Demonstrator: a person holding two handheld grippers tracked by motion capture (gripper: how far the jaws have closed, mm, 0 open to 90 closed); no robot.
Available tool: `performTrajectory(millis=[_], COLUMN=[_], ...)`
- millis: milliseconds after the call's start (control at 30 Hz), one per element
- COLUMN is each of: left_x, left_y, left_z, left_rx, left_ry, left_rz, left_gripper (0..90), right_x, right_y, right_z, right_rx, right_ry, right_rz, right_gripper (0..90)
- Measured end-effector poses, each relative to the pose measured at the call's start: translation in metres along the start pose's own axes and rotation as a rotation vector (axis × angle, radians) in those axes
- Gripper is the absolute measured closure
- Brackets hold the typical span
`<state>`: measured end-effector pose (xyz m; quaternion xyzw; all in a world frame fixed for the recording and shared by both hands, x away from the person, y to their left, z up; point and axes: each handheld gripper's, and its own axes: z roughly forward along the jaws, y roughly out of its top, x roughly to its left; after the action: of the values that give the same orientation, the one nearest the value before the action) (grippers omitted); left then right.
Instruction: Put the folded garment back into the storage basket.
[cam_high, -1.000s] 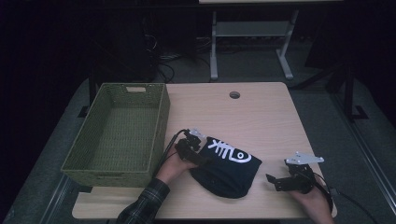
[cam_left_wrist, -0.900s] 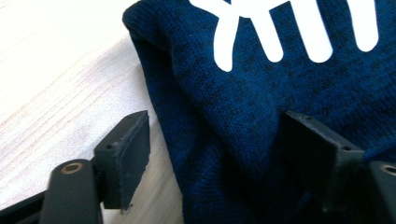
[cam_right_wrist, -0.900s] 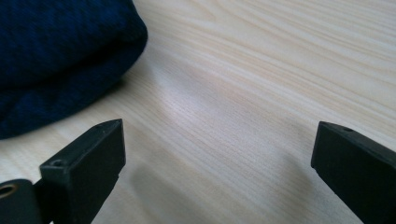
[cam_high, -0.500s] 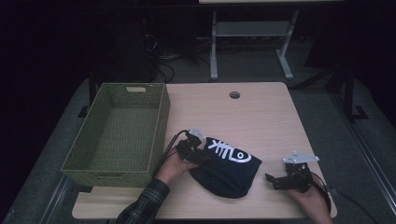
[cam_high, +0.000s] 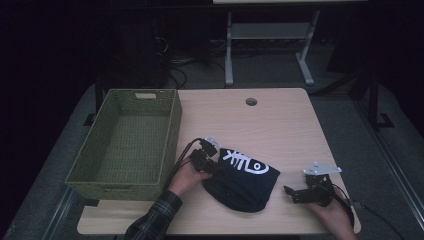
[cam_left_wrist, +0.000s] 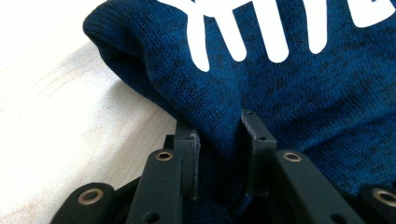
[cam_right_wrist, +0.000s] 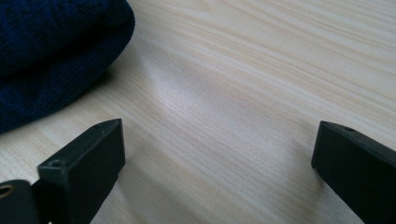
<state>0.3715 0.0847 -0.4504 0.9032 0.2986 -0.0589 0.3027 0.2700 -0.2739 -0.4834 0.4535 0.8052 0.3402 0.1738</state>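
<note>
On the table, left hand-held gripper (cam_left_wrist: 218, 154) just closed — clamped on blue sweater (cam_left_wrist: 299, 79), right hand-held gripper (cam_right_wrist: 217, 163) apart.

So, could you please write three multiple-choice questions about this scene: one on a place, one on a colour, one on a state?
1. Where does the green wicker basket stand on the table?
A. at its left side
B. at its right side
C. in the middle

2. What colour is the print on the dark blue knitted cloth?
A. yellow
B. white
C. red

3. How do the jaws of the right gripper stand?
A. closed on the cloth
B. closed on the basket rim
C. wide apart over bare wood

Answers:
1. A, the high view shows the basket along the table's left edge.
2. B, white marks show on the cloth in the high view and the left gripper view.
3. C, the right gripper view shows only tabletop between them; it is the left gripper that pinches a fold of the cloth.
</note>
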Motion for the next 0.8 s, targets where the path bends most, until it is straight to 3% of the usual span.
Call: performTrajectory(millis=[800], left_x=[-0.032], left_y=[0.022], left_z=[-0.045], left_rx=[-0.055], left_ry=[-0.028], left_rz=[0.060], left_gripper=[73.0], right_x=[0.000], right_y=[0.000], right_z=[0.000], right_rx=[0.001], right_ry=[-0.001], right_rz=[-0.002], right_gripper=[2.3])
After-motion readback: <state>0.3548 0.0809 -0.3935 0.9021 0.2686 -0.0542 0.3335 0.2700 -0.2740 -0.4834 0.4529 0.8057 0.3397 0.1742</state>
